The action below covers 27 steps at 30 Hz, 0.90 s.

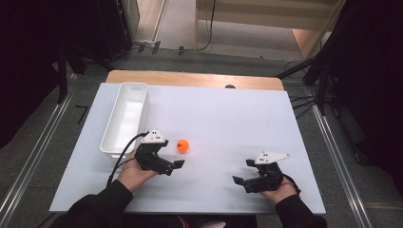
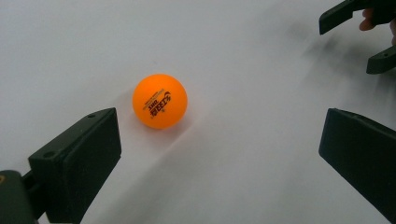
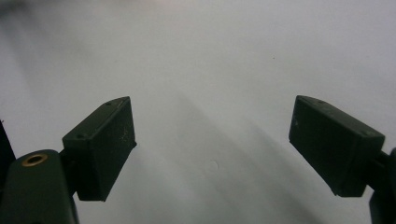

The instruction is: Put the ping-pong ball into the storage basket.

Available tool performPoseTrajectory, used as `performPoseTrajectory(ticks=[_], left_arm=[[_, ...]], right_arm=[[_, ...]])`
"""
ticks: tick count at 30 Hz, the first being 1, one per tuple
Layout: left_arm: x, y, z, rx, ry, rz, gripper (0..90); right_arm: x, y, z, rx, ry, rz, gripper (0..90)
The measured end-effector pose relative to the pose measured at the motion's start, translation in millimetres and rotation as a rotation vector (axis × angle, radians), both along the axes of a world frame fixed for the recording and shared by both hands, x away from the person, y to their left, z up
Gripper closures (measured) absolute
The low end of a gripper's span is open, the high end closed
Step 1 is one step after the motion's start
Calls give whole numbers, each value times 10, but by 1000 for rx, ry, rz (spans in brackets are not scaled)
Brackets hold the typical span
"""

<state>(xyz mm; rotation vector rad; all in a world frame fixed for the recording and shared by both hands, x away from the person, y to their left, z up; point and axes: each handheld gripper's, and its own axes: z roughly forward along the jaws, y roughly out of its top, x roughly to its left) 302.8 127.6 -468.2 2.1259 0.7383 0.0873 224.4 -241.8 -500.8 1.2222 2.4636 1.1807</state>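
An orange ping-pong ball (image 1: 183,146) with dark print lies on the white table top (image 1: 228,118), left of centre. My left gripper (image 1: 172,153) is open just in front of it, pointing to the right. In the left gripper view the ball (image 2: 160,101) sits a little beyond the left jaw, outside the gap of my left gripper (image 2: 219,126). My right gripper (image 1: 243,171) rests open near the front right of the table, pointing left. It also appears far off in the left gripper view (image 2: 359,39). Bare table lies between the jaws of my right gripper (image 3: 211,112).
A long white bin (image 1: 124,118) stands along the table's left side, just behind my left hand. A wooden strip (image 1: 195,78) runs along the far edge. Dark stands and cables flank the table on both sides.
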Motion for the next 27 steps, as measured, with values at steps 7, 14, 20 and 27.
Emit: performPoseTrajectory(ticks=[7, 14, 20, 27], left_arm=[[60, -45, -13, 7, 8, 1, 0], [102, -98, -1, 7, 9, 3, 0], [160, -144, -1, 15, 5, 10, 0], [222, -187, -11, 19, 4, 22, 0]], right_arm=[[1, 1, -1, 1, -4, 5, 133], [1, 2, -1, 1, -3, 6, 133], [1, 1, -1, 1, -5, 6, 133], [0, -4, 5, 5, -3, 5, 133]])
